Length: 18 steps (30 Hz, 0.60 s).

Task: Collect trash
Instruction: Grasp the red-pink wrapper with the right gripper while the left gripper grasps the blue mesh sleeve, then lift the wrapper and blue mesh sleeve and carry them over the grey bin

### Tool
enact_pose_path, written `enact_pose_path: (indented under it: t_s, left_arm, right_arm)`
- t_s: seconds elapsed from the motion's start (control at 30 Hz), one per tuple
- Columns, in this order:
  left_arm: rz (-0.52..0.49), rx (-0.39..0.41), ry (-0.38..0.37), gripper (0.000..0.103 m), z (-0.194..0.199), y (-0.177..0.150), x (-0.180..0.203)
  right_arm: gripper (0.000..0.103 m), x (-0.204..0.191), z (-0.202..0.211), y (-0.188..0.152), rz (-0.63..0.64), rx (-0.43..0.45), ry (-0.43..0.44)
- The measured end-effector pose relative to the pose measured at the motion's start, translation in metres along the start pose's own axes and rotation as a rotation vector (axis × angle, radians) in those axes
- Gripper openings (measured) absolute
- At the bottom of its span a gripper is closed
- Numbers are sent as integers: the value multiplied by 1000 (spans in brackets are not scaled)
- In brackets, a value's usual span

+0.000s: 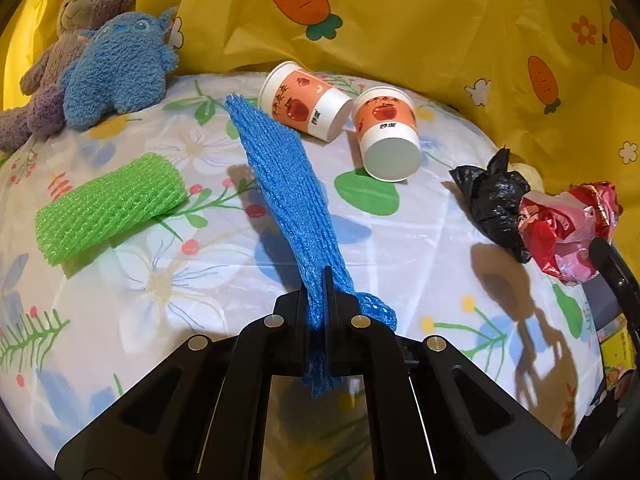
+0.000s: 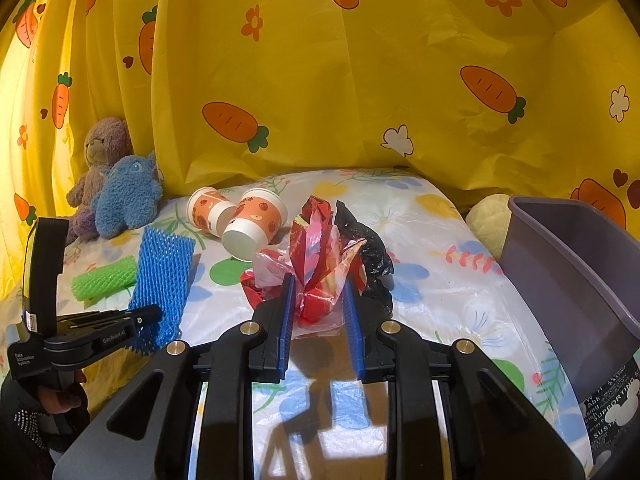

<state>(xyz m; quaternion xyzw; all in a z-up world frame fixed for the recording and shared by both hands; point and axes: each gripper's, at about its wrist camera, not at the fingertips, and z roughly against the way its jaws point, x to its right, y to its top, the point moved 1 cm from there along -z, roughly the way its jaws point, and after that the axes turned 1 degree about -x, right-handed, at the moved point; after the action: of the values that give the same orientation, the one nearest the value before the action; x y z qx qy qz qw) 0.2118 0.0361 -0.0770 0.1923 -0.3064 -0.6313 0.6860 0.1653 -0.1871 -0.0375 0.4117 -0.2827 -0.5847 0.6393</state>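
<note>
**Both grippers loaded over the flowered sheet**

The left gripper (image 1: 316,280) pinches the blue foam net sleeve (image 1: 280,184) by its near end. The right gripper (image 2: 318,300) clamps the crumpled red-and-pink plastic wrapper (image 2: 316,248), the grey plastic bin (image 2: 560,272) rim beside it. Bare sheet lies between them.

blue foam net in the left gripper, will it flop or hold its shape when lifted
The blue foam net will probably droop: the left gripper pinches only one end and the rest trails limp across the sheet. It looks very light, being open mesh. The textured foam seems unlikely to slip from the closed jaws.
</note>
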Motion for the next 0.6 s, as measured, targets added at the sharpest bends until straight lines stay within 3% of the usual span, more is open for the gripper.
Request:
enact_pose_path:
  t_s: [0.6]
  left_arm:
    - [-88,208,-85,4,85,1,40]
  right_arm:
    - [25,4,47,-2,5,68,-3]
